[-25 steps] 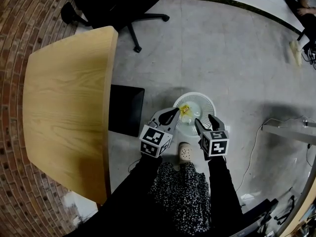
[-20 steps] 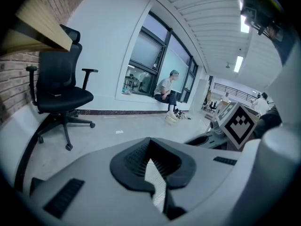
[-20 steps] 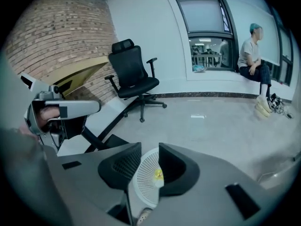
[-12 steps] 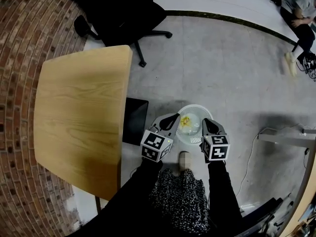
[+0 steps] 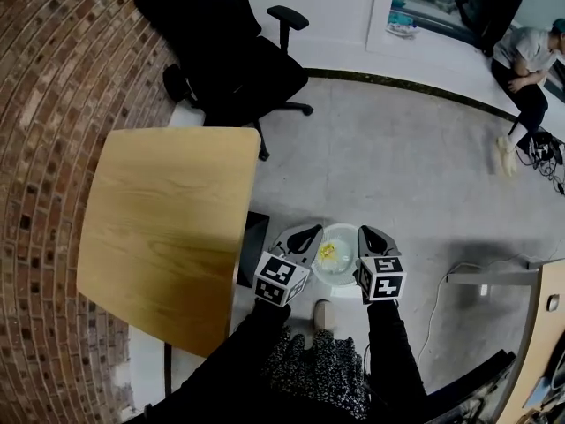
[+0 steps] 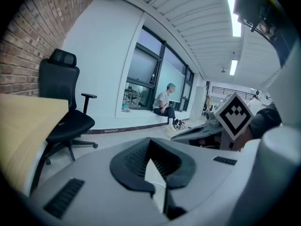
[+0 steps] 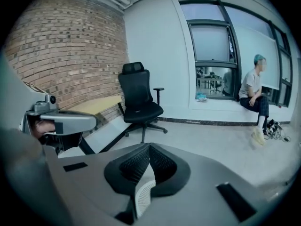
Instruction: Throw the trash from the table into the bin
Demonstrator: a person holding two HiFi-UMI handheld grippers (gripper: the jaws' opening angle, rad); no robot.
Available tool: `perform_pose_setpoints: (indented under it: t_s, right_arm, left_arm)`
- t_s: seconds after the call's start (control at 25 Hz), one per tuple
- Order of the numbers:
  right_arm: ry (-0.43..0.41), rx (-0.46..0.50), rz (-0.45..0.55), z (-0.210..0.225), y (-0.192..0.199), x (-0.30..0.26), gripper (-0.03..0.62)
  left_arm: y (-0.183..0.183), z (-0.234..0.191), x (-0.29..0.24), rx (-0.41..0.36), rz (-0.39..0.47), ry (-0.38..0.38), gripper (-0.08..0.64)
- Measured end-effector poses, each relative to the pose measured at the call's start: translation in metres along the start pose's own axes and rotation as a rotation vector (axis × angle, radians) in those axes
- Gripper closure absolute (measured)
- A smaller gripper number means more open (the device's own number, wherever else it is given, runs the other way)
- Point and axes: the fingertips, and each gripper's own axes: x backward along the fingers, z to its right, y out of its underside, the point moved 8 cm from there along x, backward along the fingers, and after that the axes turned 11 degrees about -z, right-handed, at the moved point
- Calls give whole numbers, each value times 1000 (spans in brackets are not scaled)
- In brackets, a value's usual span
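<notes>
A white mesh bin [image 5: 341, 277] stands on the floor right of the wooden table [image 5: 168, 228], with a yellow piece of trash [image 5: 327, 252] lying inside it. My left gripper [image 5: 308, 231] hovers over the bin's left rim and my right gripper [image 5: 365, 233] over its right rim. Both are shut with nothing between the jaws. In the left gripper view the left gripper [image 6: 150, 142] has its pads together, and the bin's mesh [image 6: 158, 185] shows through the slot below. The right gripper [image 7: 149, 147] looks the same in its own view, pads together above the mesh [image 7: 143, 192].
A black office chair [image 5: 234, 60] stands beyond the table near the brick wall [image 5: 62, 87]. A dark flat object [image 5: 254, 237] rests by the table's right edge. A person [image 5: 523, 69] sits at the far right. My shoe [image 5: 324, 312] is just behind the bin.
Both grippers have risen above the bin. The right gripper's jaws, spread wide a second ago, are now together. The yellow trash stays in the bin.
</notes>
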Motion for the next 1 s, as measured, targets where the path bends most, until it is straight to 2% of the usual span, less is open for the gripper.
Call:
perform_pose_setpoints:
  t_s: [0.16,0.32,0.56,0.76,1.0]
  right_arm:
    - [1,46,62,-6,-40,24,581]
    - [3,42,120,-19,-68,53,581]
    - [-7,87,207,-42,-104,92,581]
    - [-24,136,258,-62,-125,110,581]
    - [-31,164,344,-72,-149,132,581]
  left_arm:
    - [-35,-7,26,-11,62,-47,560]
    - [-58,-11,57,-30,99,-88,560]
    - [-89,-17,98,-12,181,-161,560]
    - [-106,-29,130,-23,237,-225,560]
    - [-119,-29,153,-27,290,-260,560]
